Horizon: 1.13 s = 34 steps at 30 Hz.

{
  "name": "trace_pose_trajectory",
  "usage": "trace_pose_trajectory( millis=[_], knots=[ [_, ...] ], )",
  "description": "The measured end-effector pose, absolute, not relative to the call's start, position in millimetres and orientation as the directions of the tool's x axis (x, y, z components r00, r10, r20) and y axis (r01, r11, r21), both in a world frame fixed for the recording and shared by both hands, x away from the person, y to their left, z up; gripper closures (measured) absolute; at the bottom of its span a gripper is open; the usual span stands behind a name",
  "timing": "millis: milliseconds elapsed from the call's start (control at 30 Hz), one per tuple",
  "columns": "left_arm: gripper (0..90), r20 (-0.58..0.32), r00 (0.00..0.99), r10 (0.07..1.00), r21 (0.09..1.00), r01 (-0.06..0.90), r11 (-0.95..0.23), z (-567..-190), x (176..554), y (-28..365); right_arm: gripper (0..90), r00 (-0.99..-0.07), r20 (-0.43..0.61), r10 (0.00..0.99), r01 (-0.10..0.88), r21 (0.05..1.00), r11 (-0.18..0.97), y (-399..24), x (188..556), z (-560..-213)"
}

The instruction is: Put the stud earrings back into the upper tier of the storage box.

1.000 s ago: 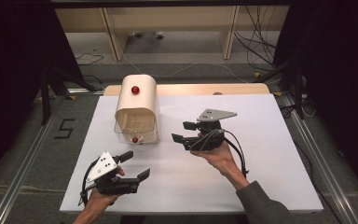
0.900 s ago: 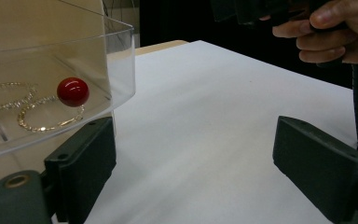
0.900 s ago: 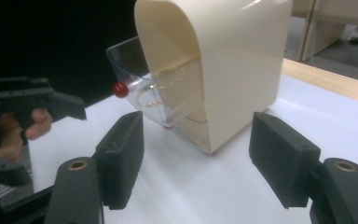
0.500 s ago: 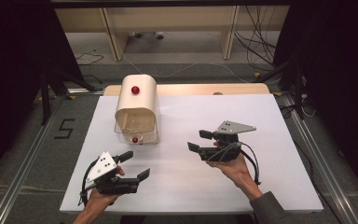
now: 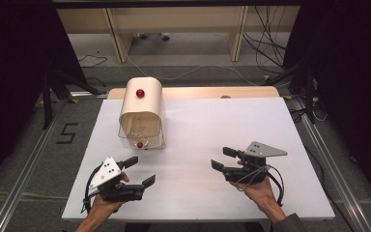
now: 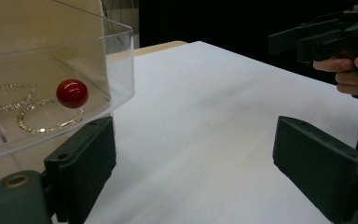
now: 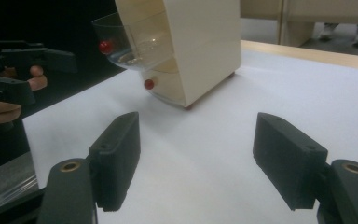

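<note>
A cream cabinet [image 5: 141,104] stands at the table's back left, with a red knob [image 5: 139,93] on its top. Its clear drawer [image 5: 141,135] is pulled out toward me. In the left gripper view the clear drawer [image 6: 51,93] holds gold chains [image 6: 32,116] behind its red knob [image 6: 72,93]. My left gripper [image 5: 141,170] rests open just in front of the drawer, with nothing between its fingers. My right gripper [image 5: 221,158] hovers low at the near right, open and empty; its jaws have just been opening a little. It faces the cabinet [image 7: 200,46] and the drawer [image 7: 130,44].
A white board [image 5: 212,125] covers the wooden table. A second red knob [image 7: 149,84] sits on a lower drawer. Cables and a wooden frame lie on the floor beyond the table. The other gripper [image 6: 317,39] shows far off in each gripper view.
My right gripper has moved right and toward the near edge, sinking closer to the board. The left gripper and the drawer have stayed put.
</note>
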<state>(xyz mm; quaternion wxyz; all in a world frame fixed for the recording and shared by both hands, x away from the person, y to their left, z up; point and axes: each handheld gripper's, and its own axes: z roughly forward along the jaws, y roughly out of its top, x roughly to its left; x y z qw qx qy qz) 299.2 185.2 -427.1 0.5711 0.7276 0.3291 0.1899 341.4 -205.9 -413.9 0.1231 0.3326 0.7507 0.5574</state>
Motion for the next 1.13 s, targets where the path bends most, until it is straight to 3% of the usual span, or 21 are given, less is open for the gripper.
trace_pose_trajectory(
  millis=[533,1133],
  knots=[
    [12.7,-0.101,0.712,0.694,0.955,0.265,-0.132,-427,299,184,31.8,-0.709,0.185,0.681,0.382,0.912,0.149,-235,319,-432],
    [12.7,-0.100,0.713,0.694,0.955,0.264,-0.133,-427,299,184,28.7,-0.685,0.190,0.703,0.386,0.913,0.130,-243,318,-436]
  ],
)
